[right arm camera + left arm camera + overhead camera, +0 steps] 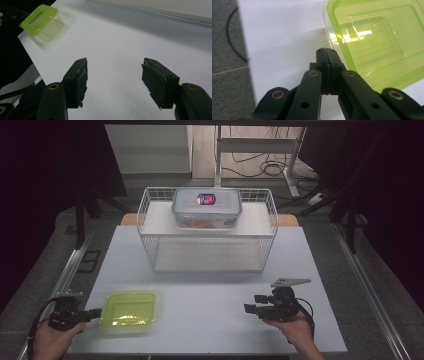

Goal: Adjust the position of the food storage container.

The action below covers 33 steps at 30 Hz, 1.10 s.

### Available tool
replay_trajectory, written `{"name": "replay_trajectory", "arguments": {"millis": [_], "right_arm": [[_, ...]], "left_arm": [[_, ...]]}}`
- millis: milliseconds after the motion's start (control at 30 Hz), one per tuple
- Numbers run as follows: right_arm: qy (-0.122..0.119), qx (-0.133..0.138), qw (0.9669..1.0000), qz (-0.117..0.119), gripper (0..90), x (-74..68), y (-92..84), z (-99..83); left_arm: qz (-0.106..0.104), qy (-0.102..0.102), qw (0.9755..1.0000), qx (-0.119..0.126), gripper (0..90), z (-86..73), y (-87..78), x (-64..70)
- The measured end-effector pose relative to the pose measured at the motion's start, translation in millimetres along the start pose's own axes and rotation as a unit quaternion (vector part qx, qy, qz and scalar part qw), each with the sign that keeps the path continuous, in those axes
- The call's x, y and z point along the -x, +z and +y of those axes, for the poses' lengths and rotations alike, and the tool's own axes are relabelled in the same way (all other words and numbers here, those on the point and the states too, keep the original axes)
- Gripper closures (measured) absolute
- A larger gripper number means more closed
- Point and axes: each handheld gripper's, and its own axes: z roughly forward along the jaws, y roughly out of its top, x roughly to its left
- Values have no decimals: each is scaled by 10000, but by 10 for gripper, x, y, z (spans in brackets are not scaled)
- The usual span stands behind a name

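High view: one green container [128, 309] sits at the desk's [210, 320] front-left corner, just beside the left gripper [95, 312], well apart from the right gripper [250, 304]; one wire basket [150, 215] at the far edge holds one lidded box [206, 206].

Left gripper view: the left gripper [325, 53] is clenched on nothing; the container's rim [339, 40] lies just right of it.

Right gripper view: the right gripper [113, 75] is released, empty; the container [38, 18] lies far off, up-left.

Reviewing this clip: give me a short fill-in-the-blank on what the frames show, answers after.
1. The left claw is ____, its tips beside the green lid.
2. The right claw is ____, over bare table.
3. The clear lidded container sits on the wire rack's ____ shelf.
4. The green lid lies at the table's front ____.

Answers: shut; open; upper; left
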Motion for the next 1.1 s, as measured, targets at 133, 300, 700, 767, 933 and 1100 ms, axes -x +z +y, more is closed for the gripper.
{"name": "replay_trajectory", "arguments": {"millis": [133, 300, 700, 767, 933, 1100], "right_arm": [[19, 13, 10000, -10, 372, 5, -17, 0], [20, 29, 10000, -14, 372, 0, -26, 5], [4, -9, 10000, -6, 372, -11, -7, 7], [2, -3, 10000, -1, 372, -13, -8, 7], [-8, 2, 10000, -1, 372, -15, -10, 7], [-1, -5, 10000, 1, 372, -3, -13, 2]], "left_arm": [[-40, 114, 9999, -75, 893, 23, 62, 87], [-184, 188, 9996, -115, 893, 50, 112, 180], [-299, 583, 9974, -299, 892, 192, 272, 527], [-284, 669, 9969, -318, 892, 234, 320, 611], [-346, 782, 9956, -389, 892, 311, 405, 735], [-447, 843, 9944, -445, 892, 412, 495, 865]]}}
